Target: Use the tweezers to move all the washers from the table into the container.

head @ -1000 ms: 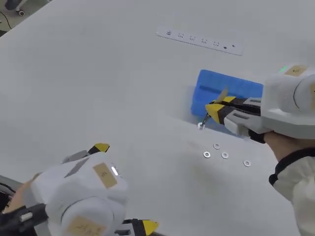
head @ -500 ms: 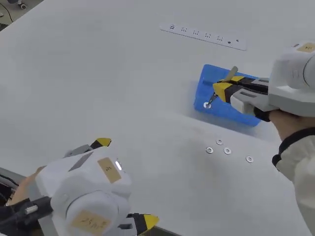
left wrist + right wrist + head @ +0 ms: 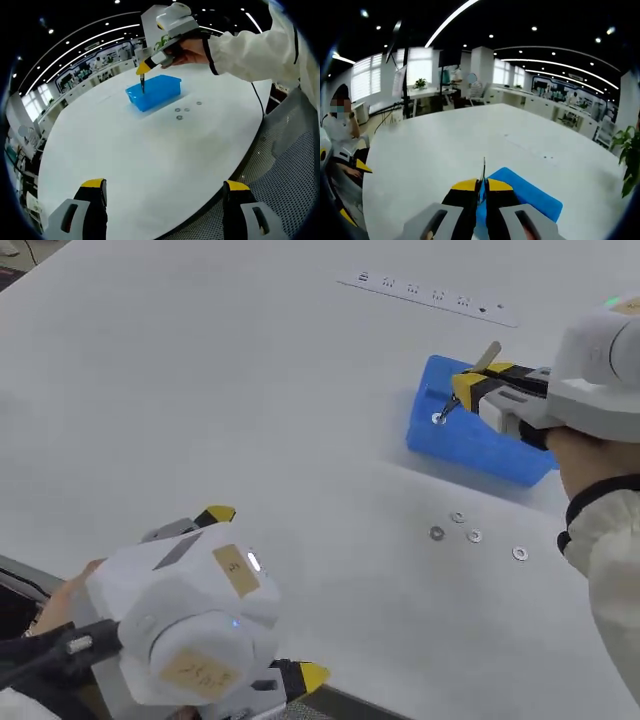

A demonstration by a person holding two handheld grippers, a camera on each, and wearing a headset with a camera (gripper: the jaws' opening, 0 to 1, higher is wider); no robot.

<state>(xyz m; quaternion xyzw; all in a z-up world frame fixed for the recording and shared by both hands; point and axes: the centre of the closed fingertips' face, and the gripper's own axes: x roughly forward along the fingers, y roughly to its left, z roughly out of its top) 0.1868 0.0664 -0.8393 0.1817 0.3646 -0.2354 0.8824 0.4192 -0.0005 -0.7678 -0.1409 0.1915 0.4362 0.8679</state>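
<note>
Left tool (image 3: pixel 262 595) at the surface's (image 3: pixel 250 390) near edge, jaws wide apart and empty, four washers (image 3: pixel 457 517) lying loose just before the blue container (image 3: pixel 470 445), right tool (image 3: pixel 465 390) reaching in from the right, clamped on the tweezers (image 3: pixel 447 410), these angled down over the container with one washer (image 3: pixel 438 418) at their tip

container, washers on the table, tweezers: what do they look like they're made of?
Container: looks like moulded plastic; uniform saturated blue, dull satin surface with no glints.
Washers: likely metal; silvery rings with small bright highlights.
Tweezers: probably metal; thin and grey, but too small to be sure.
</note>
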